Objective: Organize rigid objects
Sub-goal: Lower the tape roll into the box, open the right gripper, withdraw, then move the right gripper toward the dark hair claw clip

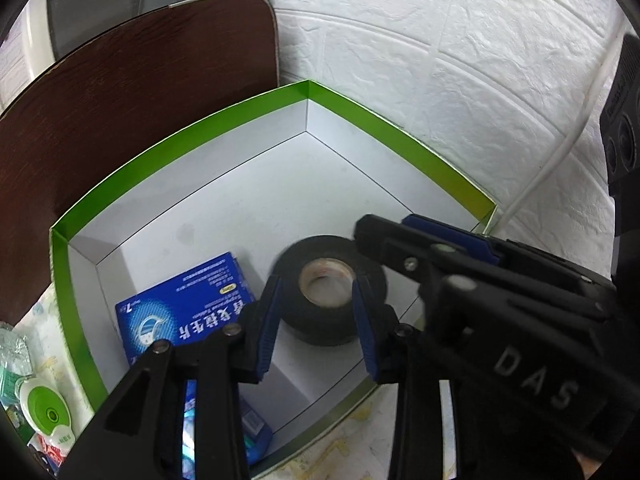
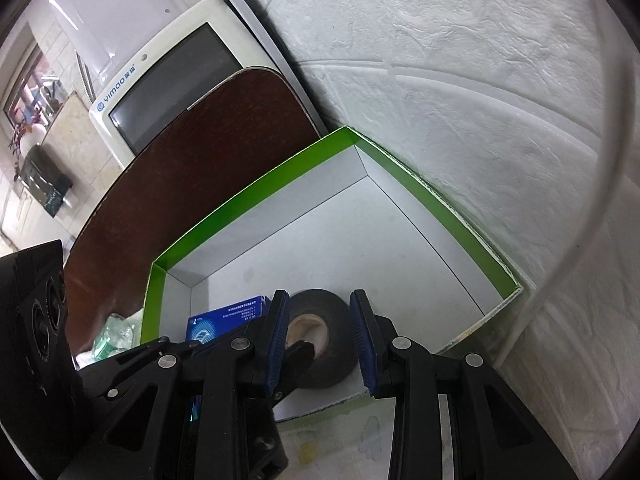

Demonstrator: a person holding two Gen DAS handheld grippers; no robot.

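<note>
Black tape roll [image 1: 330,290] lies in the green box [image 1: 168,148]; both tongs [image 1: 316,312] [image 2: 320,332] angle downward, spread, empty.

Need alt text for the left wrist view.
A black tape roll lies flat in a green-rimmed white box, beside a blue carton. The left gripper hovers over the roll, and the right gripper reaches in from the right.

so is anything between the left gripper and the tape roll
Nothing visible. The tape roll lies flat in the green-rimmed box, directly ahead of the left gripper. The blue carton lies off to one side, and the right gripper crowds the roll from the other side.
</note>
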